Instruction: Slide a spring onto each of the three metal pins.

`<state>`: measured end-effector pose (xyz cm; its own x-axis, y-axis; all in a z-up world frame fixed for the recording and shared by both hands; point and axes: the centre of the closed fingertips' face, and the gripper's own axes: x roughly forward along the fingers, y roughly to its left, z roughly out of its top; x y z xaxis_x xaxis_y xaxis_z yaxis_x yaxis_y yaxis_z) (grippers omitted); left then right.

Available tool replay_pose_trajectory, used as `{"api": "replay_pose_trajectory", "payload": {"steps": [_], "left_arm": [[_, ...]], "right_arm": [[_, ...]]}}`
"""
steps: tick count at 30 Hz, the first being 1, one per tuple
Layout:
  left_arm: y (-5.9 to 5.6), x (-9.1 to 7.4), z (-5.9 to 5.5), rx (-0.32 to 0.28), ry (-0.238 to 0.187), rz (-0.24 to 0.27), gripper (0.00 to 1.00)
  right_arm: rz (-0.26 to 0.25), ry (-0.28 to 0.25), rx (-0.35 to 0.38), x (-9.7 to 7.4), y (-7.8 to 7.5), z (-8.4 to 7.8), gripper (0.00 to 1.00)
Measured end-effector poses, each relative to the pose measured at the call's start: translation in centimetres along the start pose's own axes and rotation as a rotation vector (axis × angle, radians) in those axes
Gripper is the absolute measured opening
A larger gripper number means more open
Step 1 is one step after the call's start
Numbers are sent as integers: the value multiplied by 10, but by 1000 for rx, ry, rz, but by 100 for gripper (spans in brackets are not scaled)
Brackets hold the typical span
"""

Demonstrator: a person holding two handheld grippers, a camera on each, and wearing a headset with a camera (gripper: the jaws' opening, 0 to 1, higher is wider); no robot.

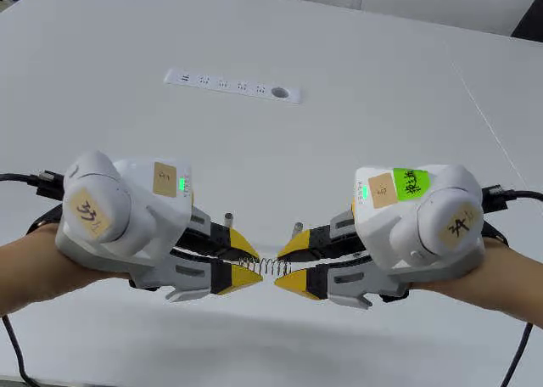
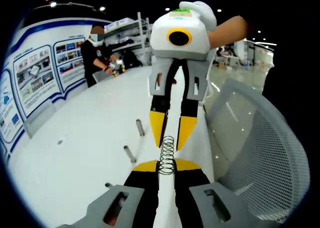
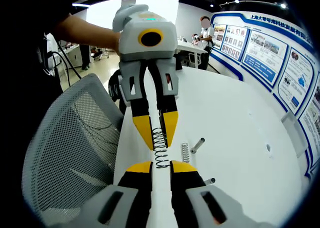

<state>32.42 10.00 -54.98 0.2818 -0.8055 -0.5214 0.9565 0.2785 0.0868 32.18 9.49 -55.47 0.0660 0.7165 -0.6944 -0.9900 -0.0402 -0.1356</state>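
Left hand-held gripper (image 1: 240, 261) and right hand-held gripper (image 1: 293, 264) each clamp one end of a spring (image 1: 263, 266) over the near tabletop (image 1: 254, 30); the metal pins (image 2: 129, 154) just beyond stand bare; all three fittings apparently remain.

left gripper (image 1: 243, 260): lower left, jaws pinching spring (image 1: 267, 266) | right gripper (image 1: 293, 262): lower right, tips facing, pinching other end

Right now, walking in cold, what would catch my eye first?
A spring is held between the yellow tips of the left gripper and right gripper, which face each other low in the head view. Behind them metal pins stand on the white table, a power strip farther back.
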Motion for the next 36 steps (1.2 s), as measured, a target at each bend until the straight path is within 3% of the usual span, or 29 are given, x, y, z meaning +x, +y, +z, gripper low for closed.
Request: {"api": "replay_pose_trajectory", "payload": {"steps": [5, 12, 19, 31, 36], "left_arm": [[-1, 0, -2, -13, 4, -10, 10], [-3, 2, 0, -9, 0, -18, 10], [-1, 2, 2, -8, -12, -12, 10], [3, 4, -4, -5, 2, 7, 9], [5, 6, -2, -3, -3, 11, 10]], "right_arm": [[-3, -28, 27, -2, -1, -1, 12], [31, -64, 48, -7, 1, 2, 11], [47, -134, 85, -16, -2, 15, 11], [50, -236, 145, -14, -6, 43, 11], [45, -236, 156, -13, -7, 47, 11]]}}
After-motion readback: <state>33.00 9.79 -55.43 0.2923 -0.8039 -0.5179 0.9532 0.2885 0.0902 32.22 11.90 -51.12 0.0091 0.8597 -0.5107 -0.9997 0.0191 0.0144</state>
